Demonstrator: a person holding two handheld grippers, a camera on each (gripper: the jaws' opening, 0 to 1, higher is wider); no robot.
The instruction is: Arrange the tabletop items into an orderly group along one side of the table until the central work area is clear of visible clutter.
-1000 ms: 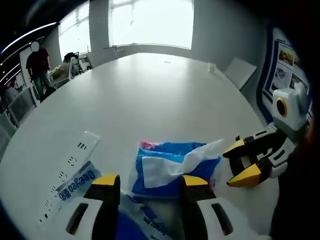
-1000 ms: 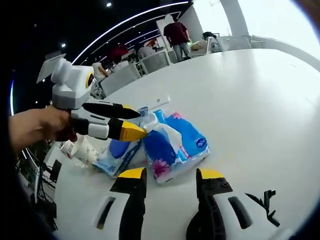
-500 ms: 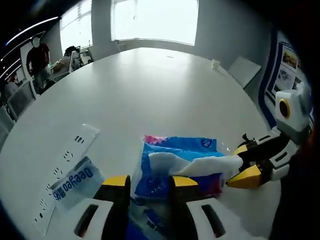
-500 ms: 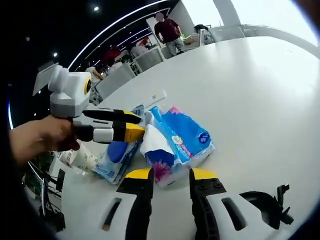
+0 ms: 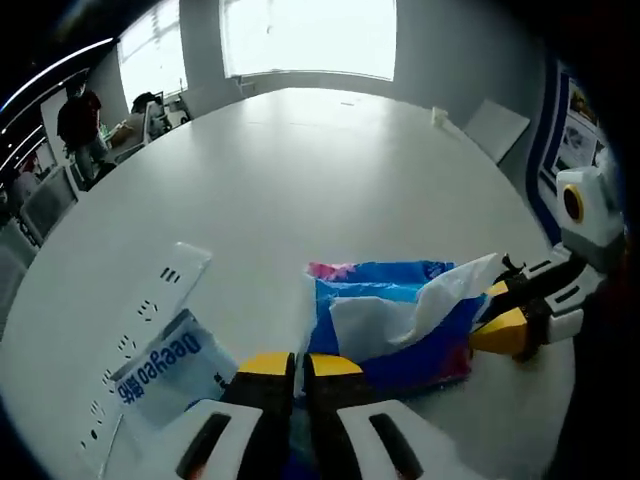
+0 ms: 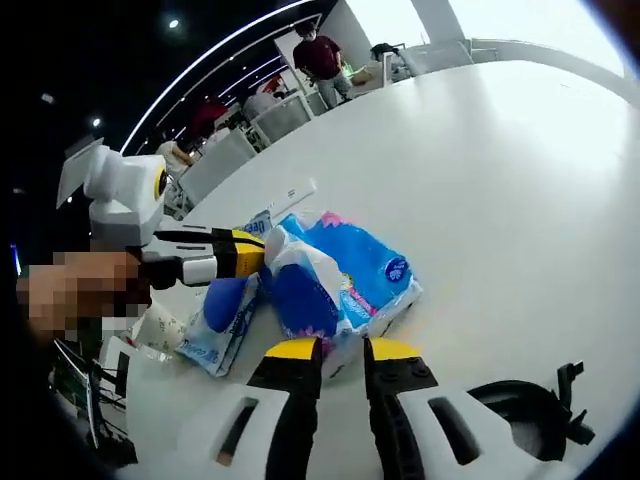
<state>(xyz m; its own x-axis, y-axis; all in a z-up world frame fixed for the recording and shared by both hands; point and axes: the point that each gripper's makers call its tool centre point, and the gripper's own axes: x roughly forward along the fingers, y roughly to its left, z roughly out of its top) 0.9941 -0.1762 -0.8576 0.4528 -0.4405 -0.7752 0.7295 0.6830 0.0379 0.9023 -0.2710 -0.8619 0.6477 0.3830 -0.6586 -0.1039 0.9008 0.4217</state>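
Since a second ago I have brought both pairs of jaws almost together; they stood wide apart then, and the loose tissue has been drawn out toward my right.

In the left gripper view, my left gripper is nearly closed at the near-left corner of the blue tissue pack. I think it pinches the wrapper edge there, though the jaws hide the contact. The white tissue trails from the pack's top toward the right gripper, whose yellow tips sit at its far end. A second blue pack lies beside a white power strip to the left, on the white table.

In the right gripper view, the right gripper is drawn nearly shut against the near end of the tissue pack. I cannot tell if it holds wrapper or only touches it. The left gripper reaches in from the left, touching the white tissue. The second pack lies just beside, with a paper cup further left.

To do this well I would keep both holds low on the wrapper, not the tissue, which will tear or pull free. Then slide the pack flat toward the other pack and the strip.
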